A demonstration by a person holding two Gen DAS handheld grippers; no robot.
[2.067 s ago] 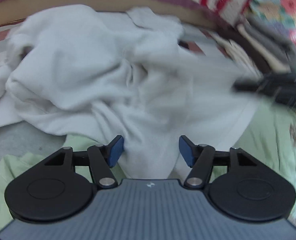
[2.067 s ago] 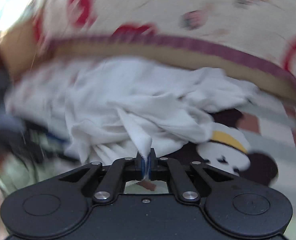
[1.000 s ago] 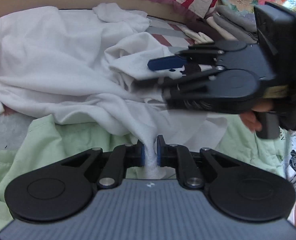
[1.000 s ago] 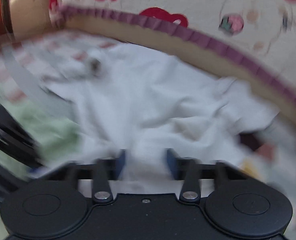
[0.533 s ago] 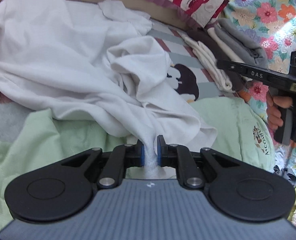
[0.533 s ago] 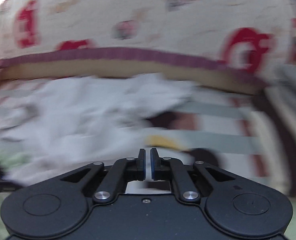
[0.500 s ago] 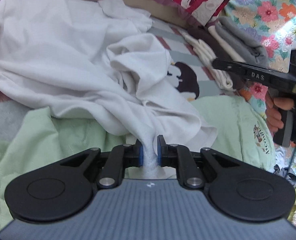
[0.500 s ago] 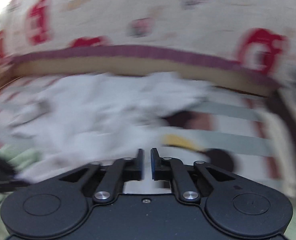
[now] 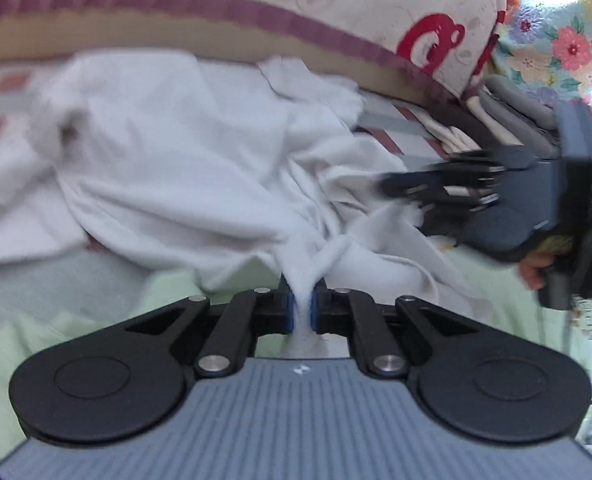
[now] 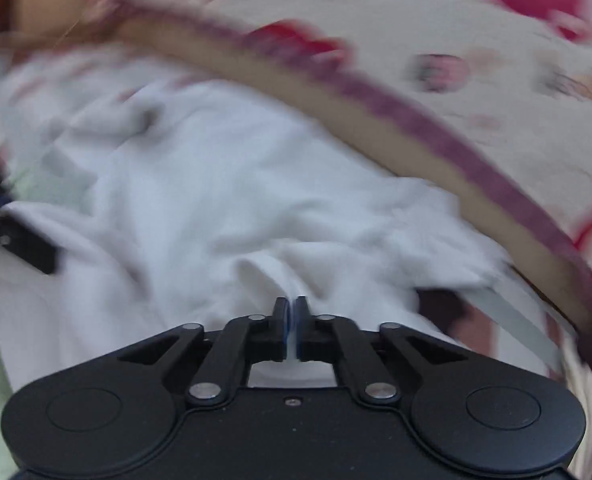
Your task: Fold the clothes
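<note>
A crumpled white garment (image 9: 200, 168) lies on the bed. My left gripper (image 9: 303, 307) is shut on a bunched fold of it at its near edge. My right gripper (image 10: 290, 312) has its jaws together just over the white garment (image 10: 224, 200), and I see no cloth pinched between them. In the left wrist view the right gripper (image 9: 387, 186) reaches in from the right, blurred, over the garment's right side.
A light green garment (image 9: 56, 304) lies under the white one. A stack of folded clothes (image 9: 507, 116) sits at the right by a floral cover (image 9: 567, 32). A bear-print pillow (image 9: 375, 8) with a purple trim lines the back.
The right gripper swung from the far right back over the white garment. The left gripper stays shut on the fold and the view has shifted slightly.
</note>
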